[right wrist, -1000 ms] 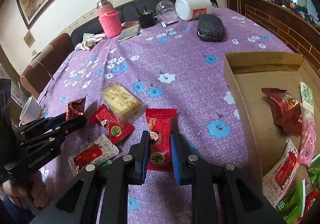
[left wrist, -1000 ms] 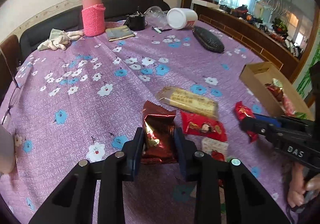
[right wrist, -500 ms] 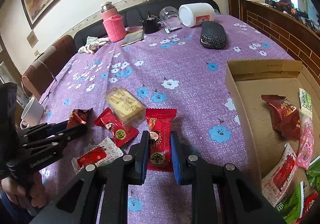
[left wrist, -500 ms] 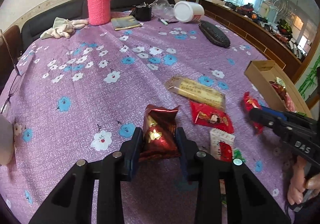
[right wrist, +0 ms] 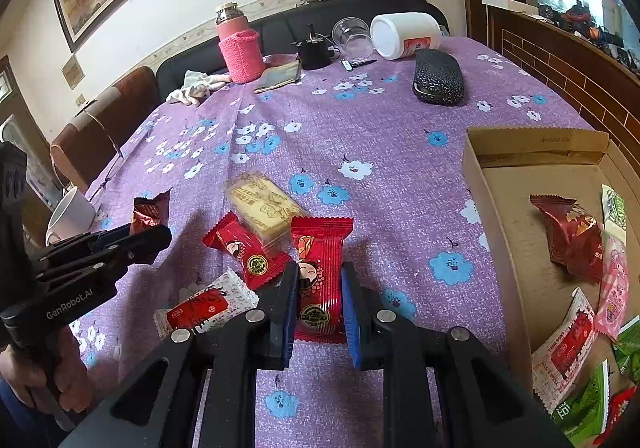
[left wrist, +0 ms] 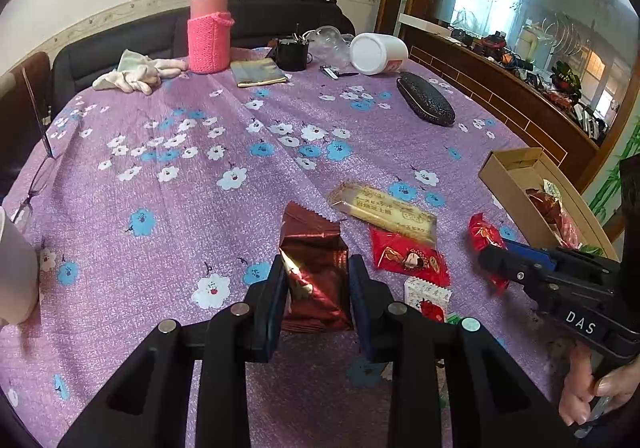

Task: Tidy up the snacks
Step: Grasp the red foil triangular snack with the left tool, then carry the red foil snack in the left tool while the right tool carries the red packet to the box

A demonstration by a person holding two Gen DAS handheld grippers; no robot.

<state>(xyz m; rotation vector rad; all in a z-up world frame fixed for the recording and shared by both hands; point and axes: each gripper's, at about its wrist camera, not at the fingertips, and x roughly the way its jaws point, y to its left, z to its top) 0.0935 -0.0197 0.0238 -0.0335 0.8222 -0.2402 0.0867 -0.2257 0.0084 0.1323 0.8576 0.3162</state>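
Note:
My left gripper [left wrist: 318, 288] is shut on a dark red foil snack packet [left wrist: 312, 264], held above the purple tablecloth; the gripper also shows in the right wrist view [right wrist: 120, 244]. My right gripper [right wrist: 320, 292] is shut on a bright red snack packet [right wrist: 320, 272]; it also shows in the left wrist view [left wrist: 496, 256]. On the cloth lie a yellow biscuit pack [right wrist: 262, 204], another red packet [right wrist: 244, 252] and a white-and-red packet [right wrist: 204, 308]. A cardboard box [right wrist: 480, 184] at the right holds several snacks.
At the table's far end stand a pink flask [left wrist: 209, 36], a white jar on its side [left wrist: 378, 53], a black cup [left wrist: 292, 54], a dark glasses case [left wrist: 426, 104], a notebook [left wrist: 258, 73] and a cloth [left wrist: 136, 72]. A white mug [right wrist: 70, 216] sits at the left edge.
Both grippers have lifted slightly with their packets still held. The dark red packet now hangs off the cloth in the left gripper.

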